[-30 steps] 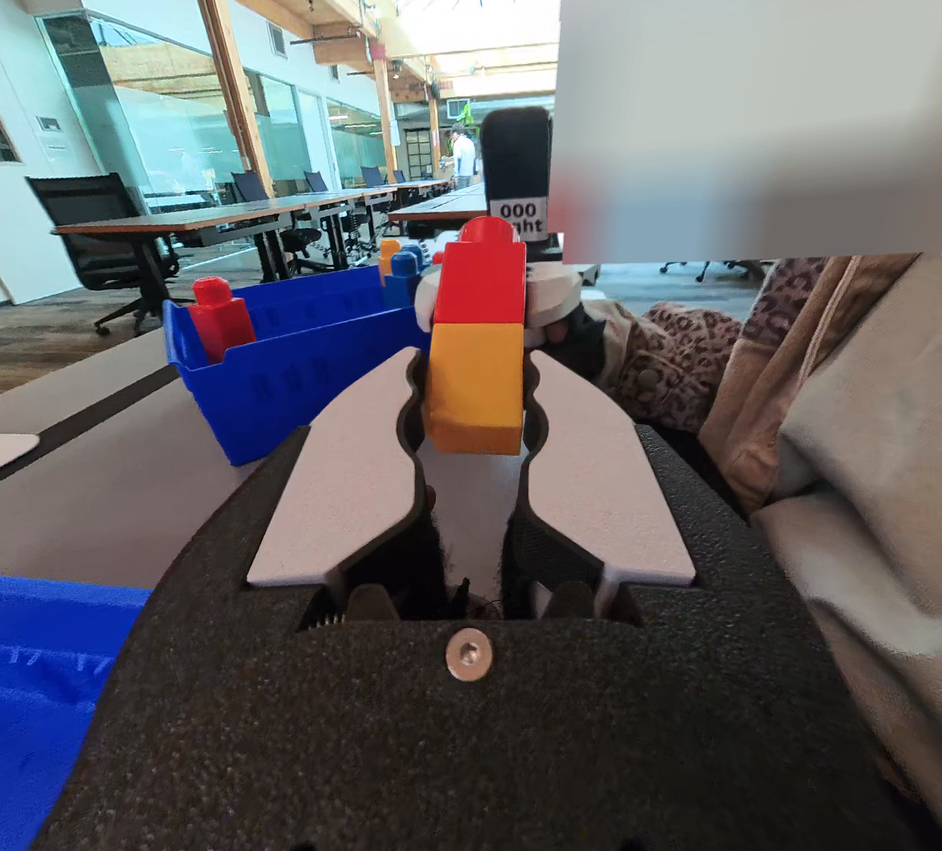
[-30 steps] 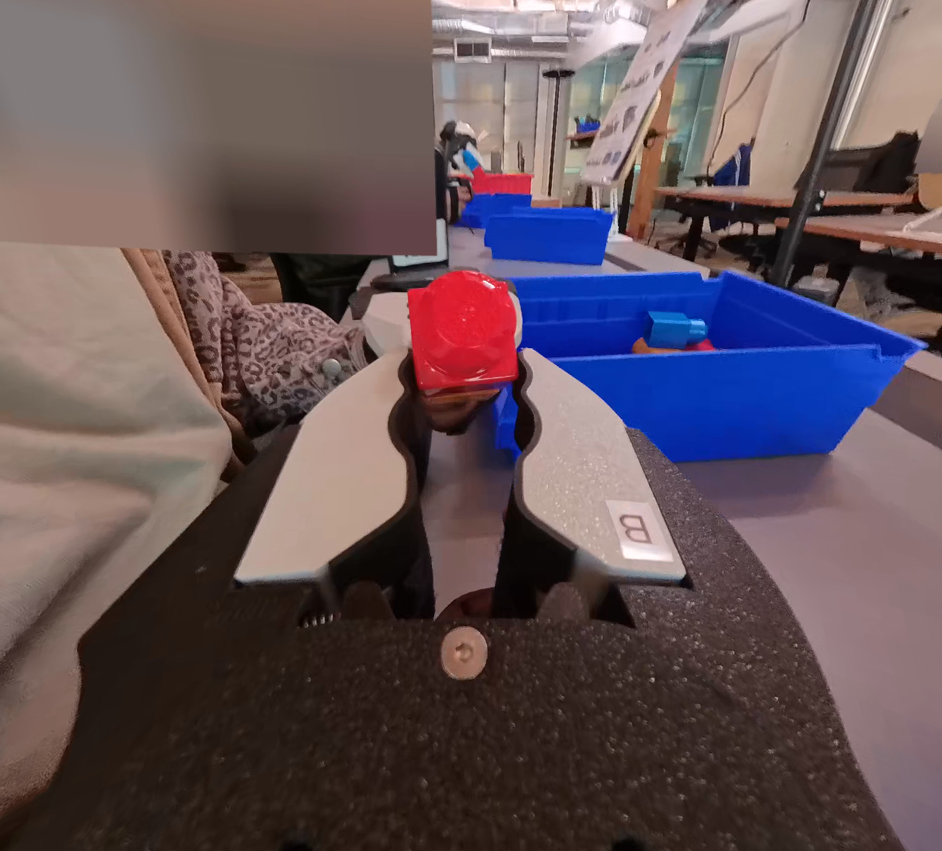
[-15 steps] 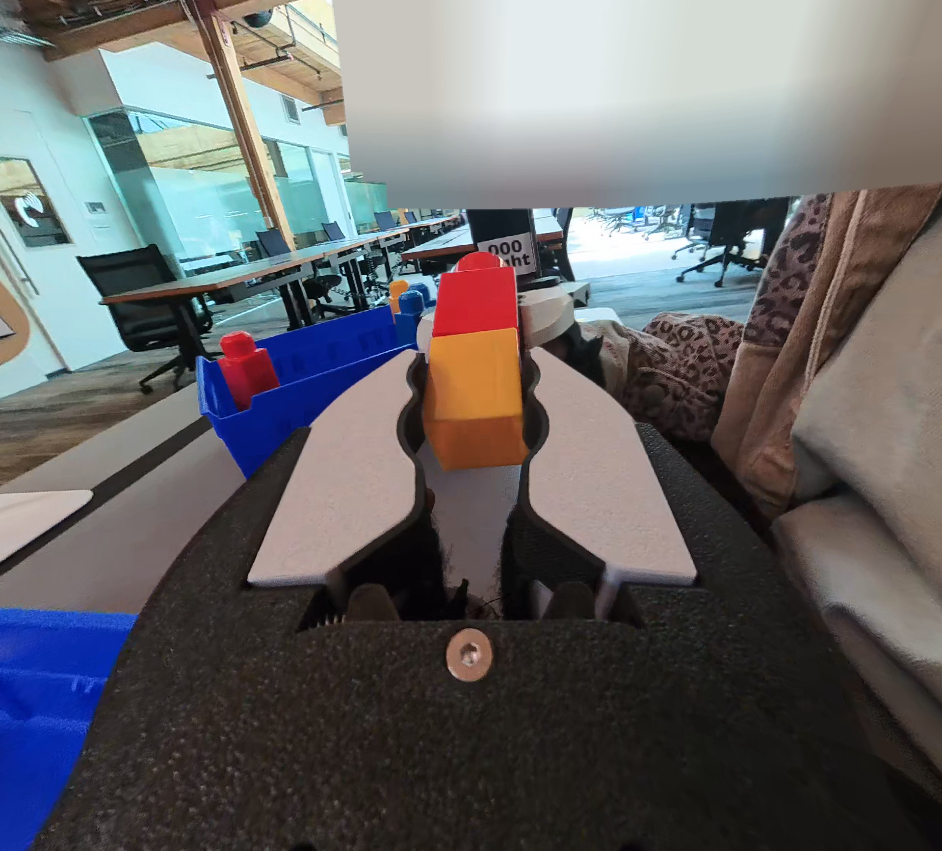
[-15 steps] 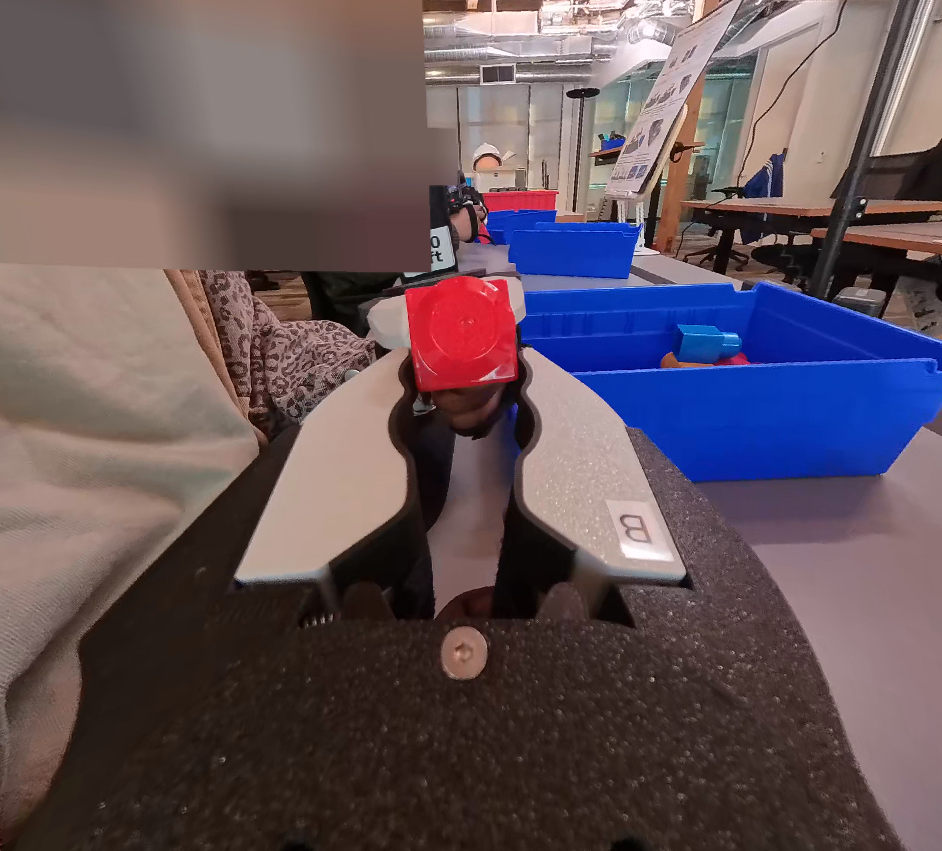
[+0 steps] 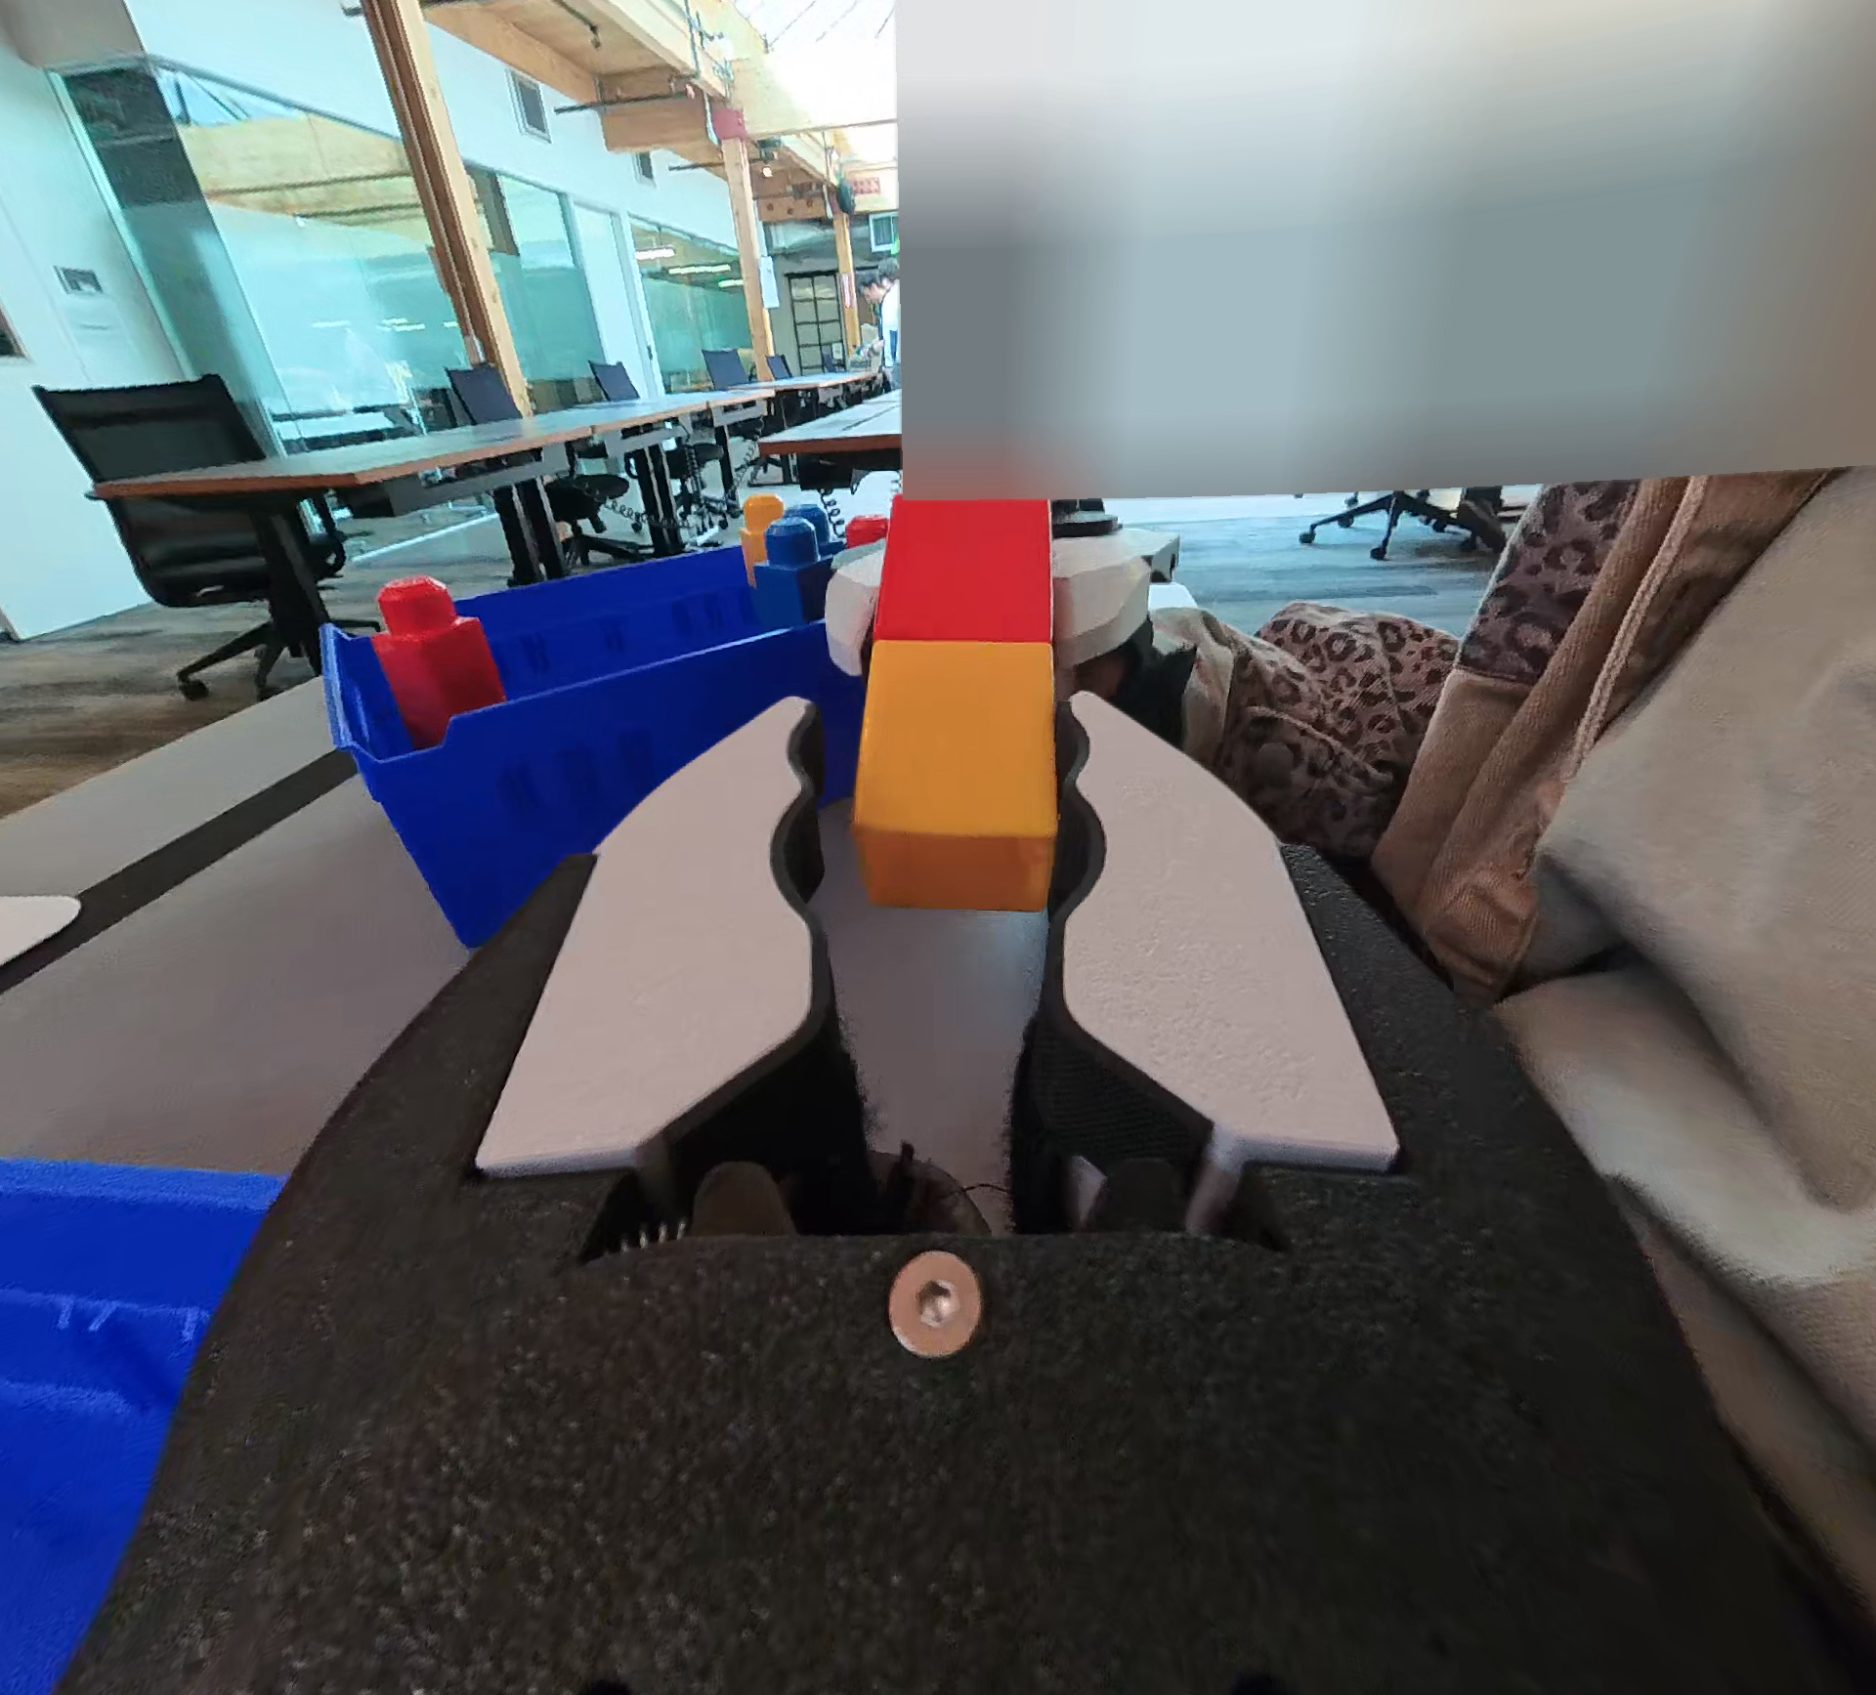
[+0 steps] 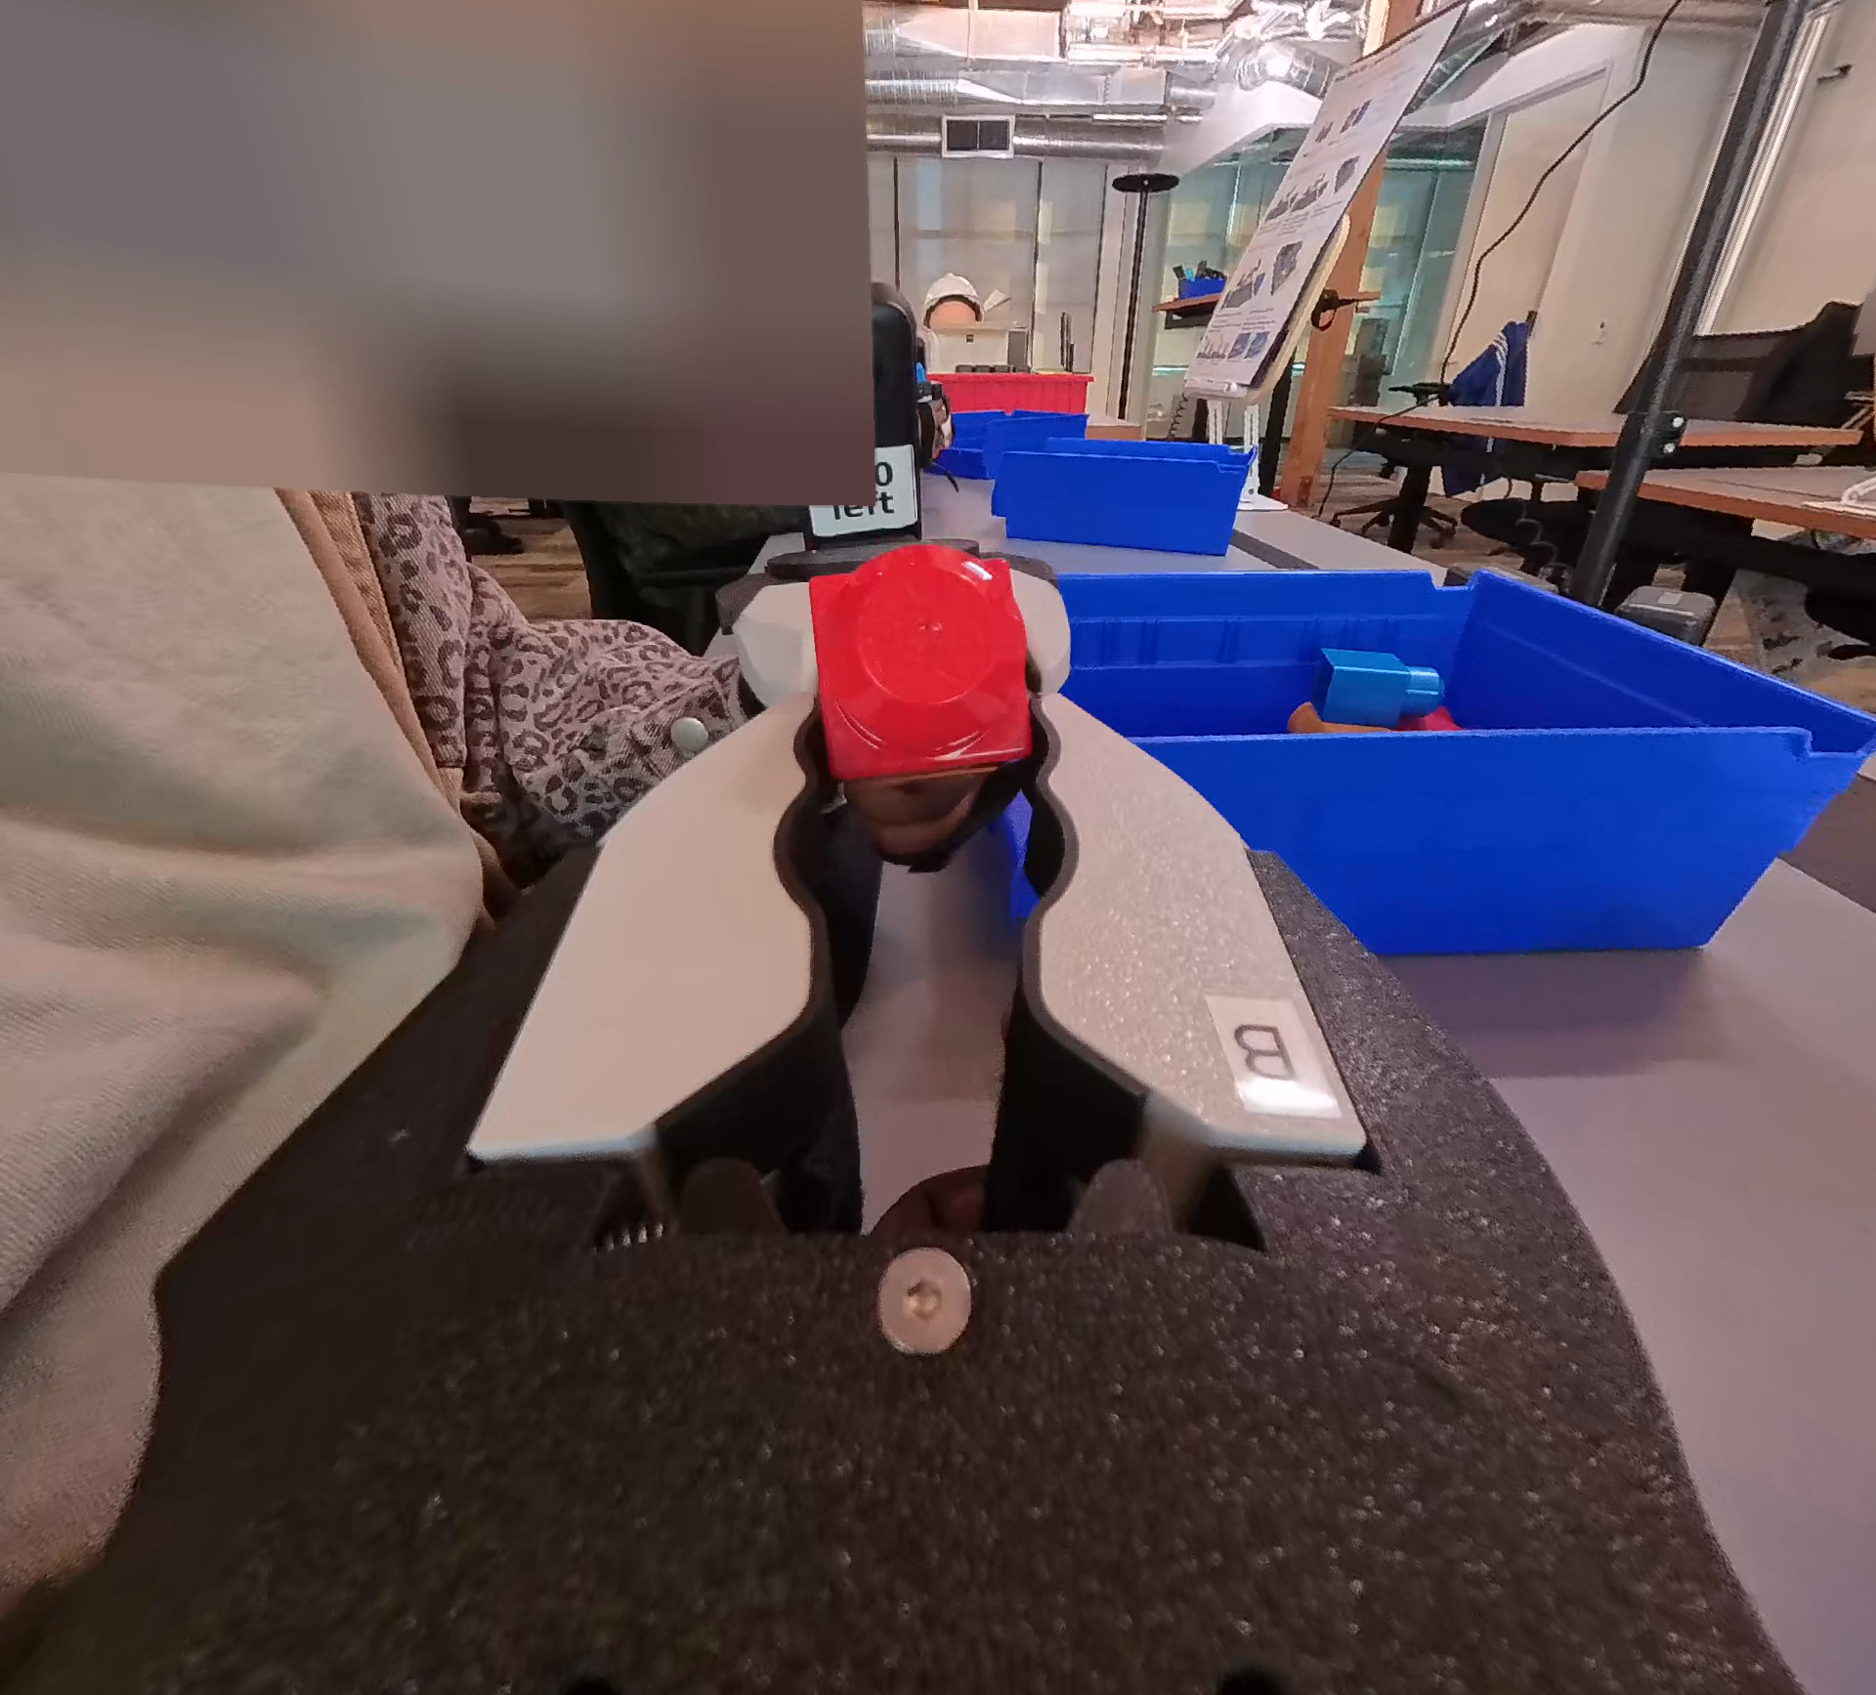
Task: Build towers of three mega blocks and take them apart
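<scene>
A: Left gripper [image 5: 949, 738] — what's happening at the fingers?

B: The yellow block [image 5: 954, 763] is sitting between the tips. The right finger is touching its side; a narrow gap is showing on the left. Narrowly parted, so I cannot tell if it is gripping.

A: And above it?

B: The red block [image 5: 962, 570] is joined to the yellow one's far end, and the right gripper [image 6: 919, 733] is closing its tips on that red block, stud end facing the camera.

A: Surroundings?

B: A blue bin [image 5: 568, 733] is standing just left on the grey table [image 5: 203, 956], holding a red block upright in its corner [image 5: 431, 662].
</scene>
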Demonstrator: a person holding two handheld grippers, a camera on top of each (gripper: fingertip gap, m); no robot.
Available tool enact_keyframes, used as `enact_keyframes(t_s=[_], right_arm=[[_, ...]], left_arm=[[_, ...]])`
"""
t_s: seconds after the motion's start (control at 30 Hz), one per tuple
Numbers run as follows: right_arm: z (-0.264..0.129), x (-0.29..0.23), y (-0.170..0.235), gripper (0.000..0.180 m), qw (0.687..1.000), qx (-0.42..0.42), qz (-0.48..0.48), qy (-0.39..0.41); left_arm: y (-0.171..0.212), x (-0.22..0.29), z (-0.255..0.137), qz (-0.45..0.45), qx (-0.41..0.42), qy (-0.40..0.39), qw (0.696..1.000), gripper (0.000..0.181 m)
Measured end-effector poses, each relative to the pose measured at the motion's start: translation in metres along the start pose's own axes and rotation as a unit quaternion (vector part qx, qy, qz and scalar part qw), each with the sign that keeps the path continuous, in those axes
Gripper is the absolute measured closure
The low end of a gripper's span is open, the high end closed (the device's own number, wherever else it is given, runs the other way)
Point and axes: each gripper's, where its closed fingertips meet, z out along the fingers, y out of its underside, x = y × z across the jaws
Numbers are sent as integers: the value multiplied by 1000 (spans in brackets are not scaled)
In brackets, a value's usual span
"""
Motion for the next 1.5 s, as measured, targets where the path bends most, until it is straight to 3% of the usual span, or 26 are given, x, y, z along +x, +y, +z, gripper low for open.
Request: enact_keyframes(t_s=[0.27, 0.47, 0.67, 0.77, 1.13, 1.3, 1.37, 1.5], right_arm=[[0, 3, 3, 143, 1000, -15, -7, 13], [1, 3, -3, 143, 1000, 8, -6, 14], [1, 2, -10, 131, 999, 37, 6, 11], [5, 0, -8, 142, 999, 38, 0, 7], [4, -2, -5, 142, 1000, 19, 3, 2], [10, 5, -26, 141, 996, 81, 5, 39], [15, 8, -21, 124, 996, 76, 17, 45], [20, 8, -26, 135, 992, 114, 46, 38]], left_arm=[[15, -1, 2, 6, -45, -4, 999, 144], [9, -1, 1, 10, -25, -5, 1000, 145], [5, -2, -1, -3, -12, -2, 1000, 145], [11, 1, 3, 2, -27, 3, 1000, 145], [13, 4, 5, -12, -21, 13, 1000, 145], [-11, -4, 5, -37, 49, -4, 998, 145], [-25, -12, -1, -73, 107, -15, 991, 145], [-27, -15, -2, -119, 129, -8, 984, 145]])
